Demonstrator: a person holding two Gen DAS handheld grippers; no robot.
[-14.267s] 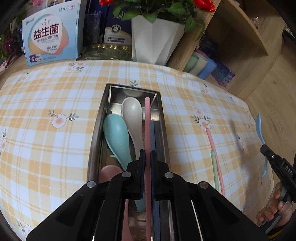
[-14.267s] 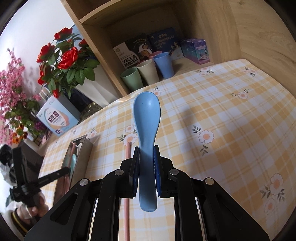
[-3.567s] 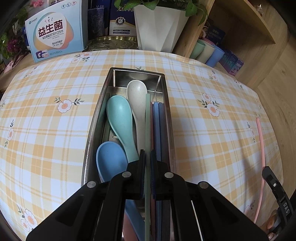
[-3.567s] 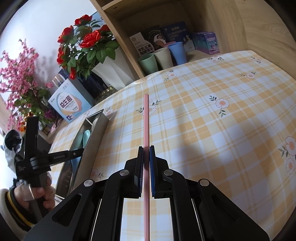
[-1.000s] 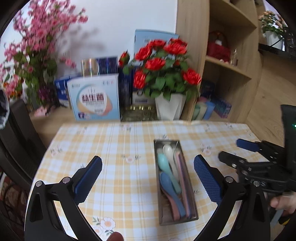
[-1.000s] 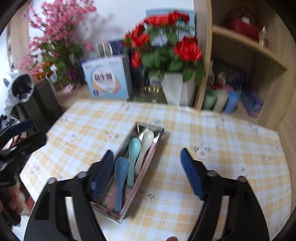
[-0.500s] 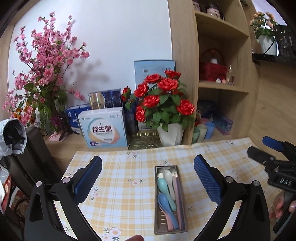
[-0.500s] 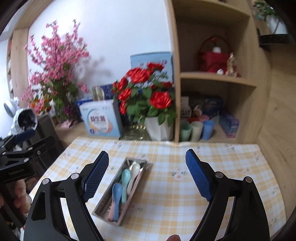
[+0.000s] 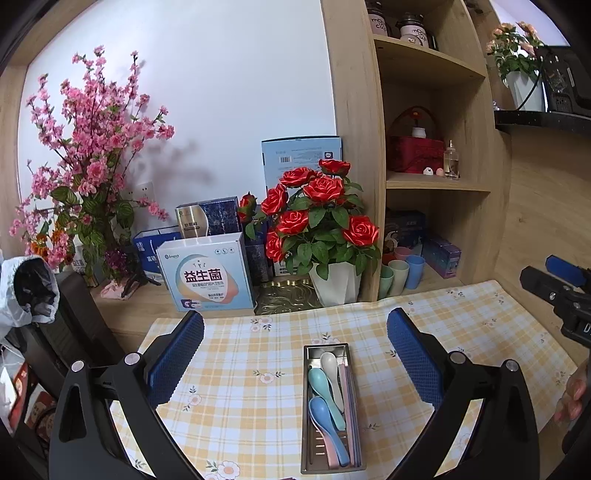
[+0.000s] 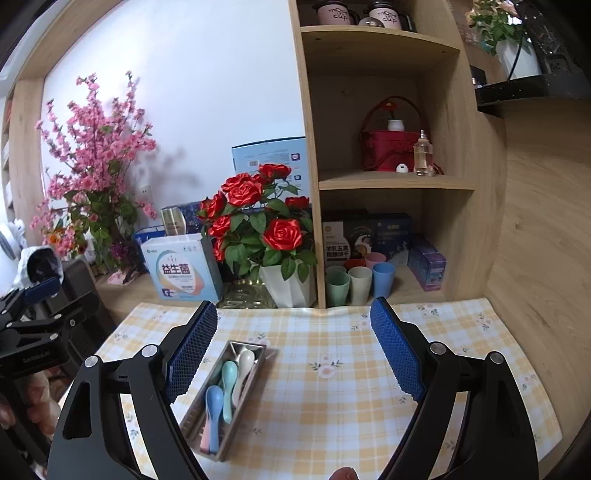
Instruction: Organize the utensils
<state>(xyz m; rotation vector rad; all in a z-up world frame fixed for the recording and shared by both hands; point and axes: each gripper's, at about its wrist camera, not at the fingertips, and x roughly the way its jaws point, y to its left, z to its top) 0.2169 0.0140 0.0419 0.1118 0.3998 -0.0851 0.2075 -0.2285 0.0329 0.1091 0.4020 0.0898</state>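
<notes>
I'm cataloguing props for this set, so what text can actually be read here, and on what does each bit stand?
"益生菌": big characters on the white box beside the rose pot.
"羊乳五黑": on the snack box on the bottom shelf; the line under it is blurred.
"cup": handwritten on the pink mugs on the top shelf; the word above is unclear.
Blue box behind the roses: barcode and print too small to read.

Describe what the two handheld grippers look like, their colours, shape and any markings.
Both the left gripper and right gripper are matte black, with angular arms, silver rivets and blue textured pads. The left gripper's body carries small white lettering, too small to read. No cables or sleeves show.
</notes>
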